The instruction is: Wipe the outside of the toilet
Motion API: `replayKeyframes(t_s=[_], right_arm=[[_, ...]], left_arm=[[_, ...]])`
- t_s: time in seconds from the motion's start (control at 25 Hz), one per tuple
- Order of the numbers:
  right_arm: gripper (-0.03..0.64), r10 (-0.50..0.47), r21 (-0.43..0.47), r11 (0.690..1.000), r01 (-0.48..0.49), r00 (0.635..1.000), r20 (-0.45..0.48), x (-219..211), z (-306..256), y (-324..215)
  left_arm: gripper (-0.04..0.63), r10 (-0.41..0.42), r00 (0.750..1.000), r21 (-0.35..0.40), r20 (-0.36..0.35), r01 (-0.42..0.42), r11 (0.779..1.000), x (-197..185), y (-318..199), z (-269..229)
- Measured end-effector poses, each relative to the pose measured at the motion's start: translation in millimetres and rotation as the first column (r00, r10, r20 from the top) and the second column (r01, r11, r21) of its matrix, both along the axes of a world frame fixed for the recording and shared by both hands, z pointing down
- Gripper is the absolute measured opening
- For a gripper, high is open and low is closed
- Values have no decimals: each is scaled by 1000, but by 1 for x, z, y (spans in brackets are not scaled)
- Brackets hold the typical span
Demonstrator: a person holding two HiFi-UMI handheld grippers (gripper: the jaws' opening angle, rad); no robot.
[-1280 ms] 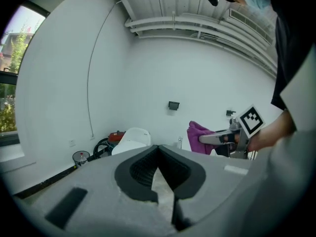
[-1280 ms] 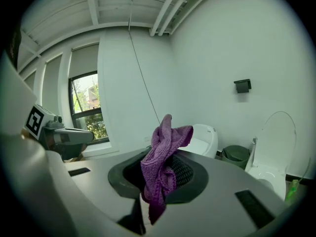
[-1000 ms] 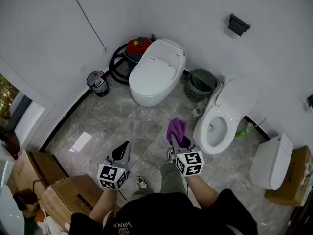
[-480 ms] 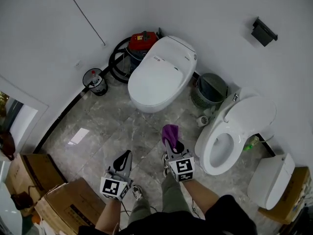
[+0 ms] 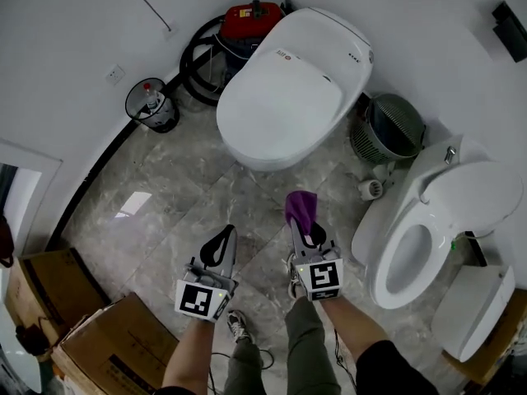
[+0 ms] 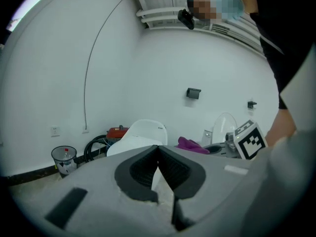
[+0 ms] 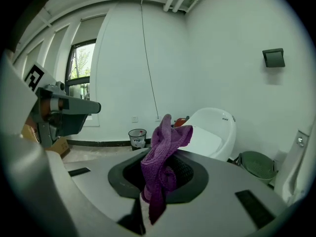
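A white toilet [image 5: 288, 89] with its lid down stands against the far wall; it also shows in the left gripper view as the toilet [image 6: 138, 135] and in the right gripper view as the toilet [image 7: 212, 132]. My right gripper [image 5: 303, 220] is shut on a purple cloth [image 5: 300, 208], which bunches up between the jaws as the cloth [image 7: 163, 162]. It hangs over the floor, short of the toilet's front. My left gripper [image 5: 222, 243] is beside it, jaws together and empty, seen as the left gripper [image 6: 158, 149].
A second toilet [image 5: 428, 237] with its seat up stands at the right. A green basket [image 5: 387, 130] sits between the two. A red vacuum with black hose [image 5: 239, 23] and a small bin [image 5: 152, 105] are by the wall. Cardboard boxes [image 5: 90, 336] lie at the lower left.
I have moved closer to the closed toilet, which now looms larger and higher in view. Both grippers kept their places in front of me, the cloth still held.
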State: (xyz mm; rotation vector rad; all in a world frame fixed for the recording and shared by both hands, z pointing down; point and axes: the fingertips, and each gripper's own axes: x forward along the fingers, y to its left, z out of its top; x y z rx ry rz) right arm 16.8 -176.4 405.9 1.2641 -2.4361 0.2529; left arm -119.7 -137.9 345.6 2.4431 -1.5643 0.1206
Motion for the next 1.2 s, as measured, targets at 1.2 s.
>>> replayKeyframes(t_s=[1.2], right_arm=[[69,-170,341,928,154,985,18,-51,248,-105]], left_arm=[[2,-59,996,178,61,47,983,-1,-71,298]])
